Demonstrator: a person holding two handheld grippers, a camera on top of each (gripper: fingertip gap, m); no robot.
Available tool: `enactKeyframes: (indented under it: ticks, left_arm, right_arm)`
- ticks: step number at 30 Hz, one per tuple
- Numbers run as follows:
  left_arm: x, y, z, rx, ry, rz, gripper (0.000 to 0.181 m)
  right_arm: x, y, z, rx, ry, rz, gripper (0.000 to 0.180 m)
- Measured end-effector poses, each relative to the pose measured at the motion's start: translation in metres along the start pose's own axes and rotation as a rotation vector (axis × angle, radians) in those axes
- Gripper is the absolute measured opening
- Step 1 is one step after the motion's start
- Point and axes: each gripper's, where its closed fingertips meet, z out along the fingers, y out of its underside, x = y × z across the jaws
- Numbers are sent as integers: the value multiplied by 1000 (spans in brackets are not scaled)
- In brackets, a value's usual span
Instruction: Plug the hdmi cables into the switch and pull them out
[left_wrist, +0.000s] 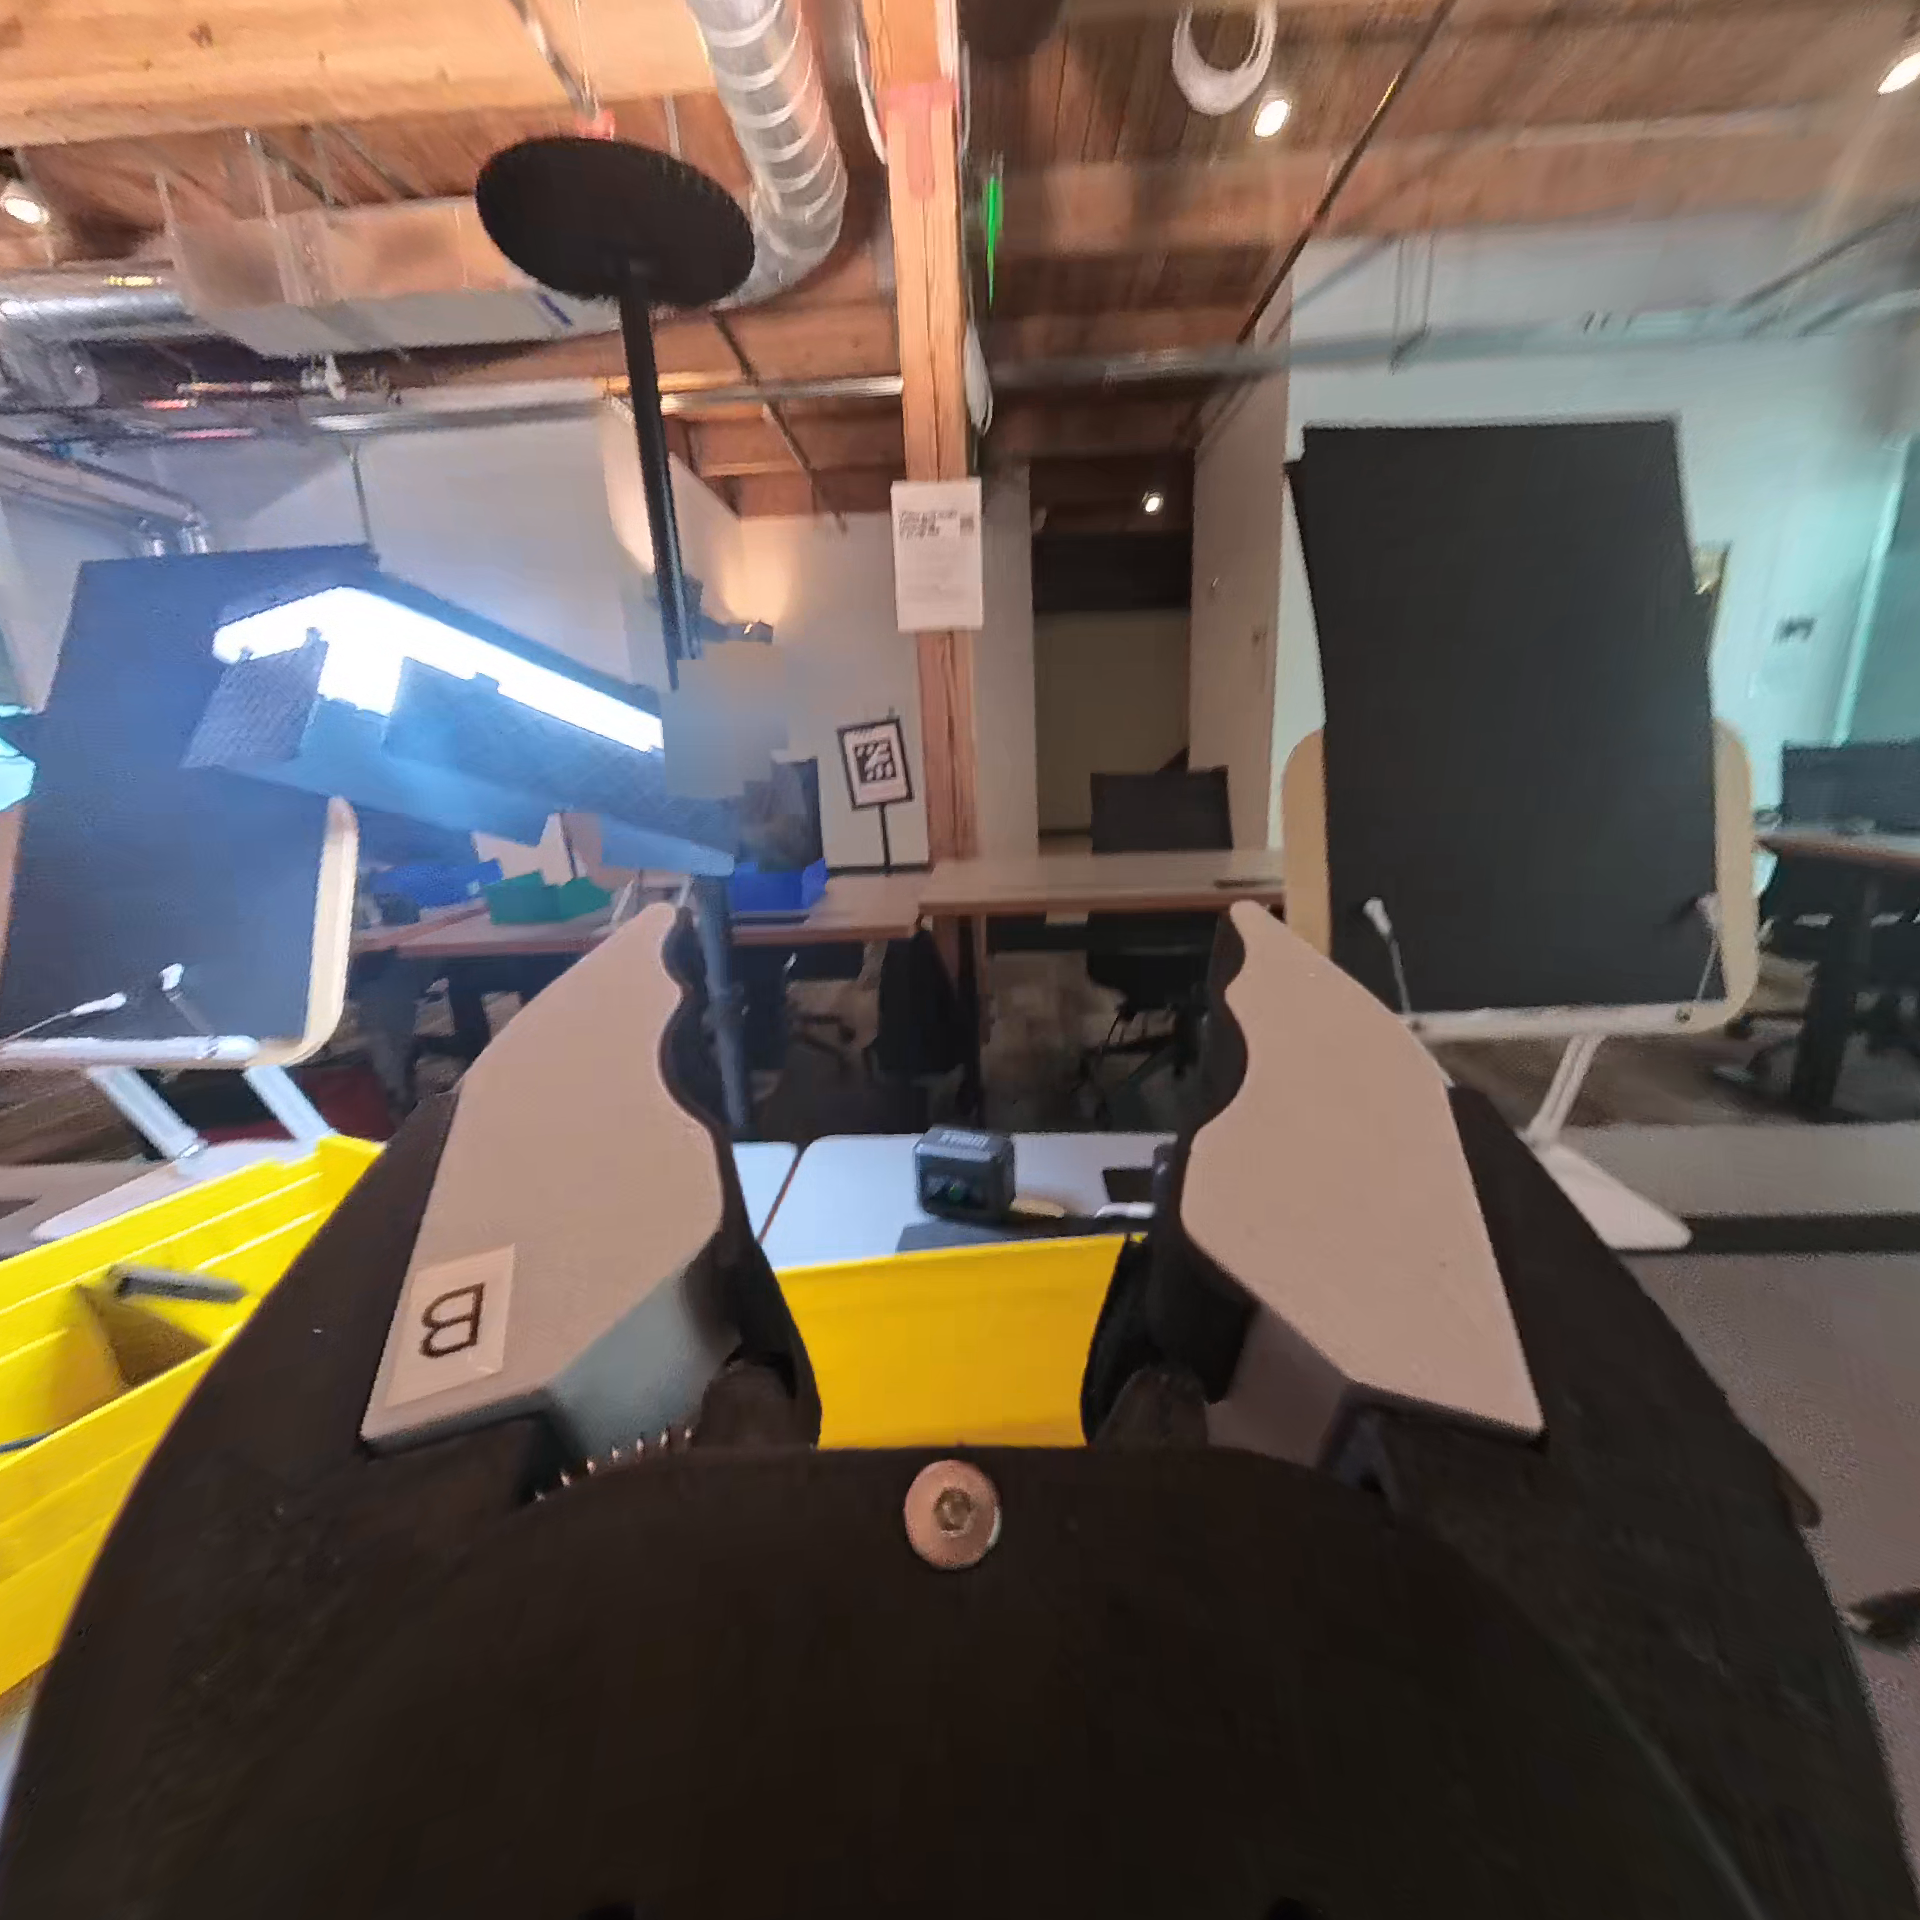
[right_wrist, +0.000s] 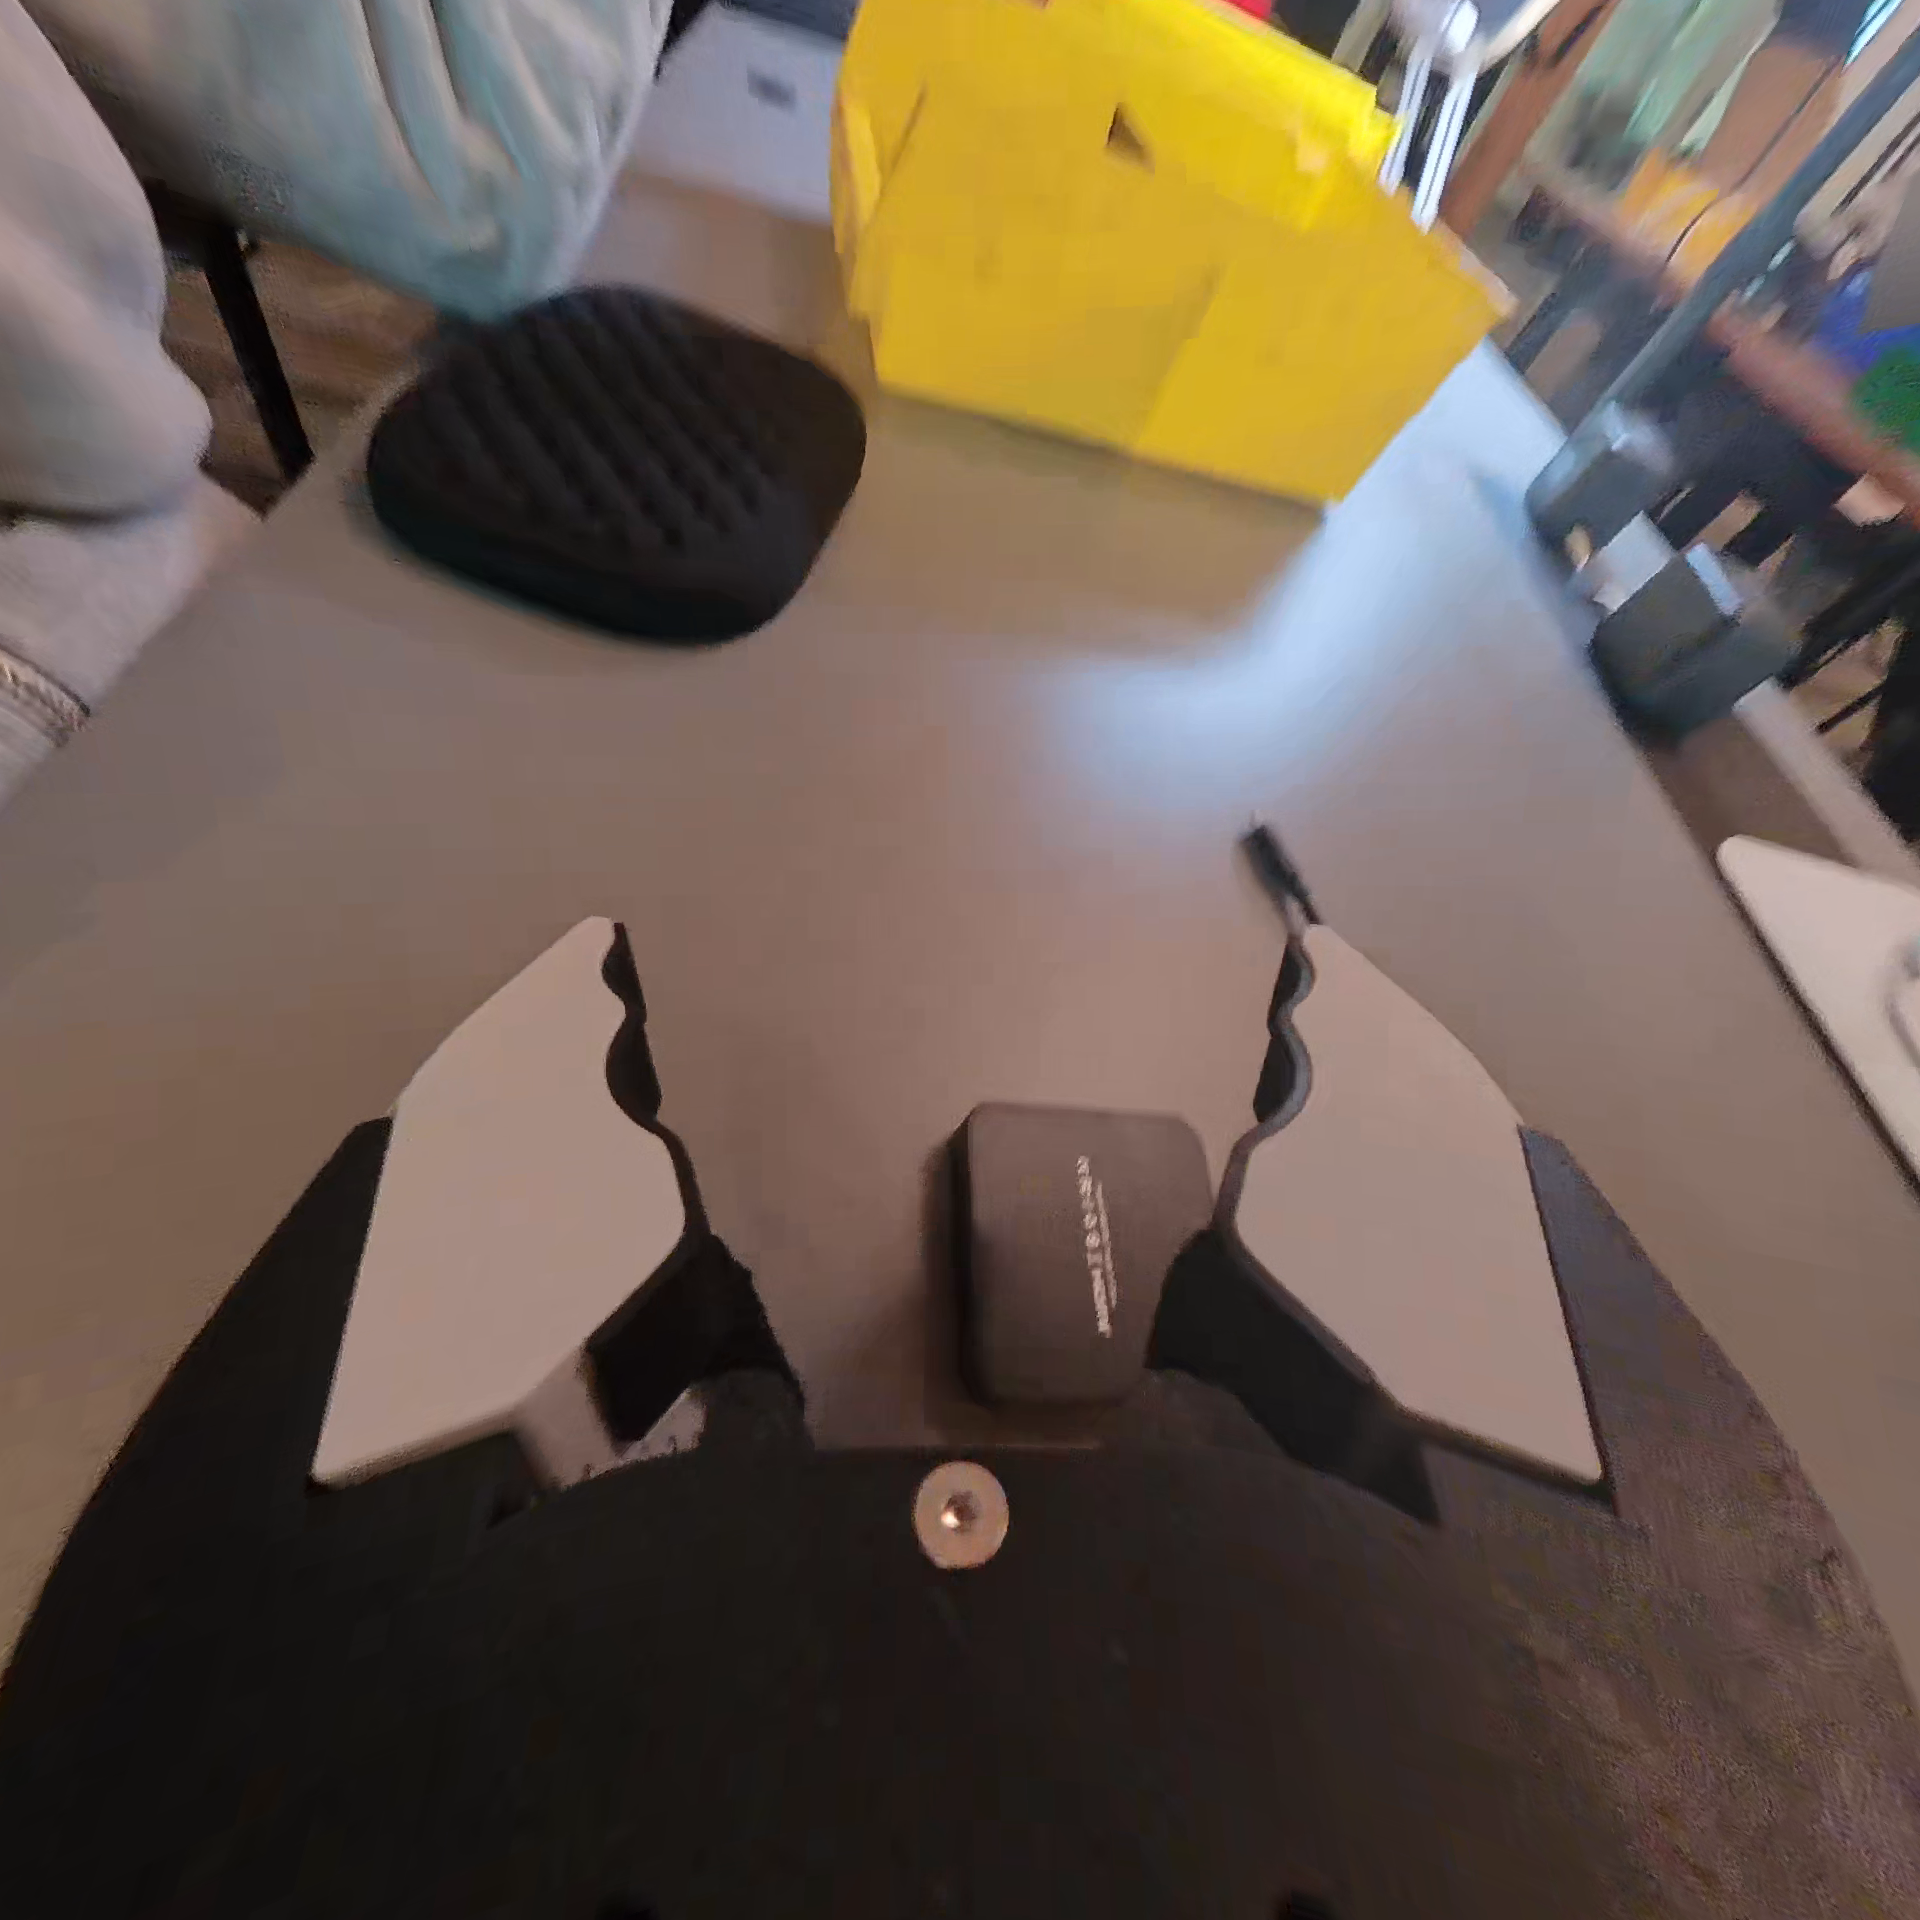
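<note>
In the right wrist view, my right gripper (right_wrist: 956, 930) is open and empty, low over a grey table (right_wrist: 520, 831). A small black box, the switch (right_wrist: 1070, 1247), lies flat on the table between the jaws, close to the base of the right finger (right_wrist: 1382, 1143); I cannot tell if they touch. A thin black object (right_wrist: 1278, 873) lies just past that fingertip, too blurred to identify. In the left wrist view, my left gripper (left_wrist: 951, 920) is open and empty, raised and pointing out into the room. No HDMI cable is clearly visible.
A yellow bin (right_wrist: 1143, 260) stands at the table's far side and shows below the left gripper (left_wrist: 935, 1340). A black ribbed pad (right_wrist: 613, 468) lies far left. A person's grey sleeve (right_wrist: 73, 364) is at the left edge. A small black device (left_wrist: 961, 1169) sits on a white table.
</note>
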Motion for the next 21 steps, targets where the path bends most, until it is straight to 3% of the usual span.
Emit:
enactKeyframes:
  ticks: [3,6,9,12,14,17,21]
  left_arm:
    - [-10,10,-12,-82,-26,34,88]
    - [8,28,-19,-221,91,61,79]
    - [26,84,-34,-596,216,73,73]
    - [18,155,-55,-1038,222,99,69]
    - [7,196,-64,-1240,178,-10,65]
    - [-7,245,-69,-1445,87,-162,61]
    - [-18,280,-76,-1597,16,-169,56]
  right_arm:
    - [8,-15,-7,101,58,-21,114]
    - [18,-27,-17,181,122,-31,115]
    - [24,-34,-25,232,169,-51,115]
    - [24,-36,-27,232,181,-70,114]
    - [22,-36,-26,225,175,-83,114]
    - [19,-35,-24,209,168,-102,114]
    - [20,-34,-24,208,167,-103,113]
